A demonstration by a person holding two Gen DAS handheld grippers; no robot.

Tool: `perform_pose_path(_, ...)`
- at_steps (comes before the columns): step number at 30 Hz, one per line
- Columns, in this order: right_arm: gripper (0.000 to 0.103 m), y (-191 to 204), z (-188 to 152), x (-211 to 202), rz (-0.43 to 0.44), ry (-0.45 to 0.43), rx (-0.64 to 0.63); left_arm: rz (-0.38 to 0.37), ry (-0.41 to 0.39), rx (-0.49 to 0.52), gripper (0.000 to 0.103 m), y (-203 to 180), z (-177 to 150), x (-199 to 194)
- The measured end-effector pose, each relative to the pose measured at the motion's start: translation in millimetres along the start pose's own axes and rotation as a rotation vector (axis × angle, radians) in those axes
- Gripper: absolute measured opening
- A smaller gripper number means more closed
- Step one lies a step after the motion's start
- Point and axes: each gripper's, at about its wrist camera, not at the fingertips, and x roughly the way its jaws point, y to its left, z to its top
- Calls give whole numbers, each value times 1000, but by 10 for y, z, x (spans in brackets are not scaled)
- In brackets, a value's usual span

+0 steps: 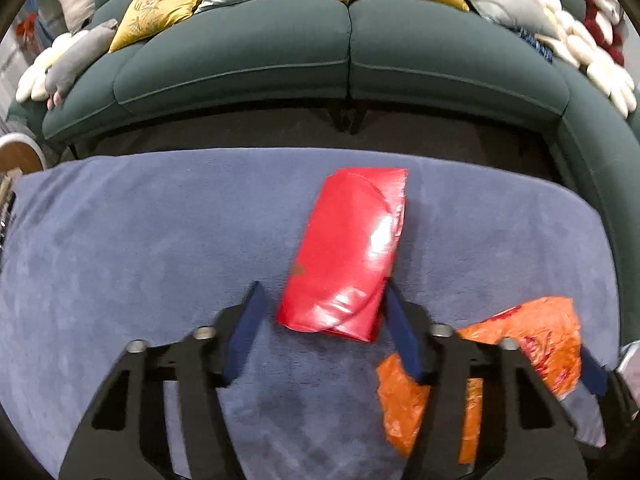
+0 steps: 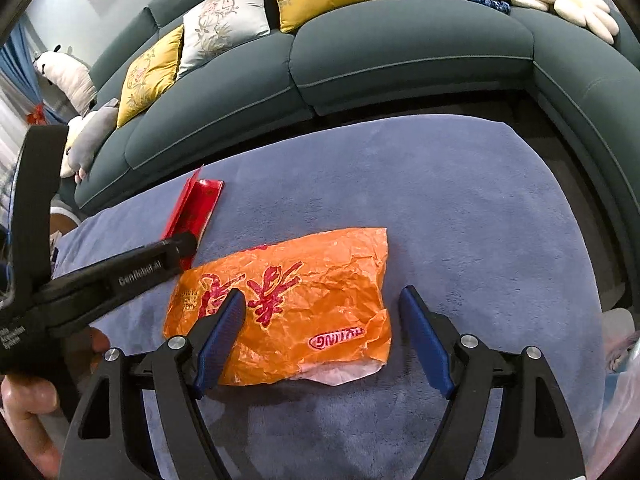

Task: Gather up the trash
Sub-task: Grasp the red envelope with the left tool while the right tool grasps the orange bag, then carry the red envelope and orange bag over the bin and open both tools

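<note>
A shiny red packet (image 1: 348, 256) lies on the blue-grey fleece cover (image 1: 140, 248). Its near end sits between the fingers of my left gripper (image 1: 324, 292), which is open. The right pad is at the packet's edge and the left pad stands clear of it. A crumpled orange plastic bag (image 2: 304, 304) with red print lies flat to the packet's right. My right gripper (image 2: 322, 294) hangs open over it, with the left finger above the bag and the right finger beyond its edge. In the right wrist view the red packet (image 2: 192, 208) shows past the left gripper's black frame (image 2: 132, 272).
A dark green sofa (image 1: 280, 60) curves along the far side with yellow and grey cushions (image 1: 160, 4) and plush toys (image 1: 68, 68). A round wooden side table (image 1: 18, 156) stands at left. Clear plastic (image 2: 624, 364) lies at the cover's right edge. A hand (image 2: 24, 404) holds the left gripper.
</note>
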Motion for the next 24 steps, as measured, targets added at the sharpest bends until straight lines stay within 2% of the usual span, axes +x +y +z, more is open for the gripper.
perform_pose_path(2,59,9,-12,-10,16,8,0,7,-2,8,37,-19,-19,-31)
perform_pose_path(3,48,12,-22,-24,17,8,0,-4,-1,18,28,-39,-49,-59)
perform_pose_path(4,43,21,-37,-45,30,8,3,2,-12,31,15,-60,-77,-96)
perform_pose_path(5,37,22,-50,-55,39,14,7,16,-21,46,6,-79,-96,-120)
perform_pose_path(6,26,30,-71,-89,41,12,9,18,-18,69,4,-114,-129,-158)
perform_pose_path(7,25,36,-92,-124,45,11,9,8,-13,76,2,-130,-156,-192)
perform_pose_path(12,14,52,-170,-435,56,-25,3,-24,-13,63,0,-149,-295,-417)
perform_pose_path(19,13,-123,-267,-1069,39,-106,1,-81,-60,61,0,-267,-508,-965)
perform_pose_path(24,13,-356,-293,-1557,20,-181,38,-135,-103,90,0,-548,-624,-1427)
